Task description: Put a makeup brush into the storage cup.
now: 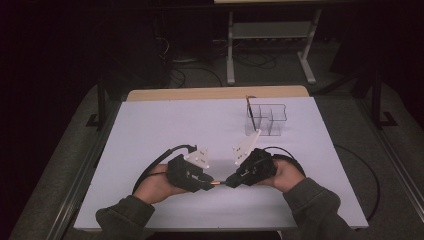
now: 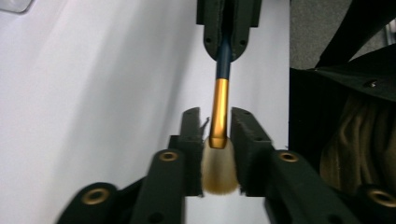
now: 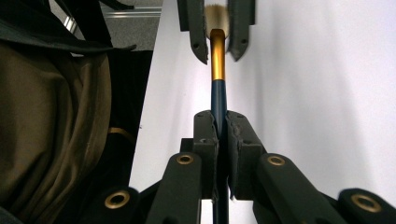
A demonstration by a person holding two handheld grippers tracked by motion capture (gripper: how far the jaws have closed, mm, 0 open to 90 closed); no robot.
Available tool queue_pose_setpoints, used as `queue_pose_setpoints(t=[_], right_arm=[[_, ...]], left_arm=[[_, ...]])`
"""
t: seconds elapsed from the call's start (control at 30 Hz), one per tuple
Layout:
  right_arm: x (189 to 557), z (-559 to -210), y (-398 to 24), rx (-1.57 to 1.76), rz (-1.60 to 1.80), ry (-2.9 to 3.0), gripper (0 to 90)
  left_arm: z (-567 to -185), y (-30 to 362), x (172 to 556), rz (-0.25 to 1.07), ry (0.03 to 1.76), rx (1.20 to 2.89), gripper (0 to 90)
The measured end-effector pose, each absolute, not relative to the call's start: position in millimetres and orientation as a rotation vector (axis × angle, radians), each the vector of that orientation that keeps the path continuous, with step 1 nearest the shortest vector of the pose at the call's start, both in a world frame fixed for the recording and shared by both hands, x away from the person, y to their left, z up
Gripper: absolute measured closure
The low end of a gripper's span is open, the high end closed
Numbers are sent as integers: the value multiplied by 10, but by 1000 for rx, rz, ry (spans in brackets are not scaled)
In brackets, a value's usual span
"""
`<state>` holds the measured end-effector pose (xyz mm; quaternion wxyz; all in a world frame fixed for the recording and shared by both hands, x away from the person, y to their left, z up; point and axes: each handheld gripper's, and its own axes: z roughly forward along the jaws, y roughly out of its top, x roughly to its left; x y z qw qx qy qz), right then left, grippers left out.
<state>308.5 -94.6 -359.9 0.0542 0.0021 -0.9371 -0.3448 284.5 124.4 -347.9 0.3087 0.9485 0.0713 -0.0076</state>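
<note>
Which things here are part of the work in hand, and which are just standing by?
In use:
- brush, bristle end between the left gripper jaws
- right gripper, shut on the brush's blue handle
- clear organizer, one brush already standing in it; probably the destination

Standing by:
- table
- metal stand behind the table

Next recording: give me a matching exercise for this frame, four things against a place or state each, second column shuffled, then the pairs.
Things:
1. brush
2. right gripper
3. left gripper
4. clear organizer

Places or states:
A. stands at the far right of the table, one brush upright in it
B. clamped on the dark blue handle
C. spans the gap between both grippers
D. jaws either side of the gold ferrule and bristles, not pressing

Pairs: 1-C, 2-B, 3-D, 4-A
</note>
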Motion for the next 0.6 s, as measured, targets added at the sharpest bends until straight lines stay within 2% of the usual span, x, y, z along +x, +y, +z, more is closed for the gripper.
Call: queue_pose_setpoints(t=[0.27,0.37,0.43,0.6], right_arm=[[3071,-3619,-956,14,-1031,-2852,823],[3068,-3621,-942,-4,-1023,-2857,801],[3065,-3628,-920,-1,-1017,-2869,744],[3050,-3612,-834,11,-974,-2890,732]], left_arm=[[-3469,1214,2835,-16,159,2525,820],[-3452,1219,2845,-13,160,2529,822],[-3440,1218,2843,-2,160,2537,822],[-3426,1196,2837,14,153,2571,824]])
